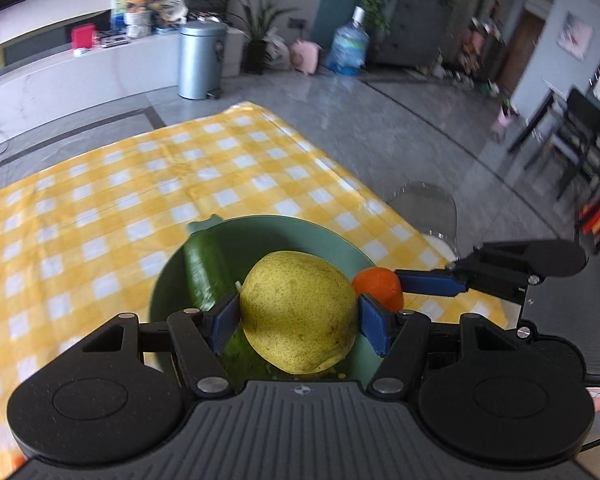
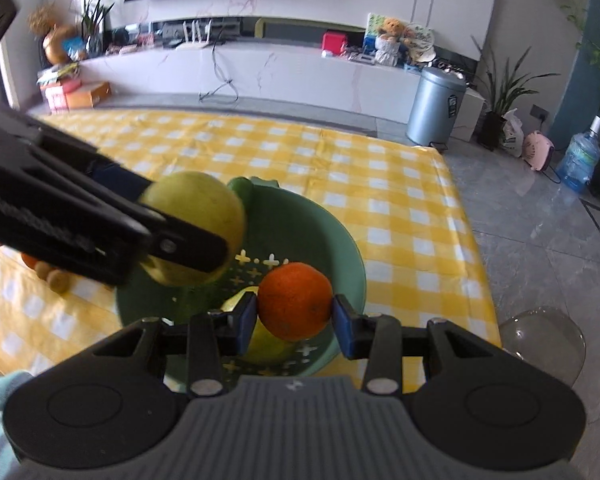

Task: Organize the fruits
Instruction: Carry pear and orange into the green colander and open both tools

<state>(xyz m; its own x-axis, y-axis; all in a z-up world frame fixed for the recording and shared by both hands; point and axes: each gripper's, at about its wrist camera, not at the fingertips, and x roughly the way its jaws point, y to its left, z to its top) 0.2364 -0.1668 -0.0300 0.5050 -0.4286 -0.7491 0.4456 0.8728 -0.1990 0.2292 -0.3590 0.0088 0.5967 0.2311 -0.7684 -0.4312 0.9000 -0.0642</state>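
Note:
A yellow-green pear (image 1: pixel 296 312) hangs over the green bowl (image 1: pixel 260 226), and my left gripper (image 1: pixel 299 318) is shut on it with a blue pad on each side. In the bowl lies a dark green cucumber (image 1: pixel 204 272). To the pear's right is an orange (image 1: pixel 380 286), on which a blue finger (image 1: pixel 432 283) of my right gripper presses. In the right wrist view my right gripper (image 2: pixel 294 318) is shut on the orange (image 2: pixel 294 300) above the bowl (image 2: pixel 340 248), which has cross-shaped holes. My left gripper's fingers (image 2: pixel 188 244) come in from the left with the pear (image 2: pixel 204 216).
The bowl stands near the right edge of a yellow checked tablecloth (image 1: pixel 140 184). Small fruits (image 2: pixel 56 278) lie on the cloth left of the bowl. A clear chair back (image 2: pixel 540 334) stands just beyond the table's right edge. Something yellow (image 2: pixel 268 344) lies at the bowl's bottom.

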